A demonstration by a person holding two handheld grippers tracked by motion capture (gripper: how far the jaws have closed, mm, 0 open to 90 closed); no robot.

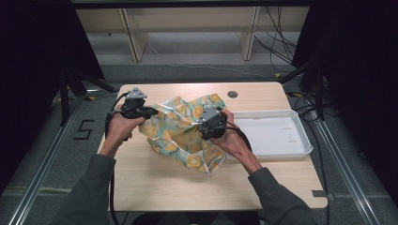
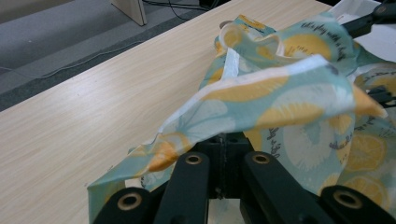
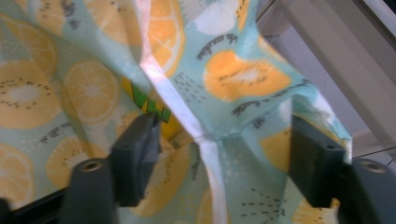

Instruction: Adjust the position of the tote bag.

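A teal cloth (image 1: pixel 183 136) printed with orange and yellow fruit slices hangs bunched over the middle of the wooden table (image 1: pixel 164 187). At its left edge, my left gripper (image 1: pixel 151 112) is shut on a fold. In the left gripper view the black jaws (image 2: pixel 226 142) meet under the cloth (image 2: pixel 280 98), which drapes away toward the right. My right gripper (image 1: pixel 210 125) is pushed into the cloth's right side. Its jaws (image 3: pixel 224 156) stand wide apart, with the cloth (image 3: pixel 93 93) and a white seam stretched between them.
A white tray (image 1: pixel 277 136) lies on the right part of the table, close to the right hand. A round cable hole (image 1: pixel 232 94) sits near the far edge. Bare wood (image 2: pixel 93 116) stretches left of the cloth. Shelving and cables stand beyond the table.
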